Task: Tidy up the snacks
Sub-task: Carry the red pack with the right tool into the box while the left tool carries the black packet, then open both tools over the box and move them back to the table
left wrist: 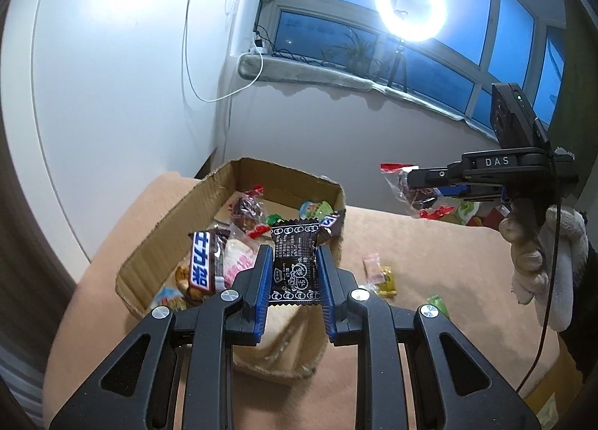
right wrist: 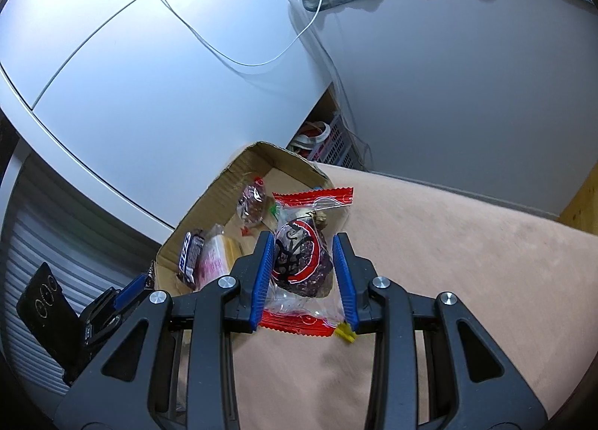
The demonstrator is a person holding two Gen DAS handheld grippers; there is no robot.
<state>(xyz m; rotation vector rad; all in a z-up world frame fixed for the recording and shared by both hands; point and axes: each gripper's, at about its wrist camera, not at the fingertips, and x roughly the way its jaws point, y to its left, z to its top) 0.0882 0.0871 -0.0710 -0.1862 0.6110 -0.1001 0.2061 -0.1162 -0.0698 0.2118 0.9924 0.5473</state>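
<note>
My left gripper is shut on a black candy packet with white print, held above the near right corner of an open cardboard box. The box holds several snacks, among them a Snickers bar. My right gripper is shut on a clear packet with red ends holding a dark round snack, above the tan surface just right of the box. In the left wrist view the right gripper shows at the right, held up with its packet.
The tan cloth-covered surface carries loose candies: a pink and a yellow one, a green one, more behind the right gripper. A white cabinet stands behind the box. A ring light shines by the window.
</note>
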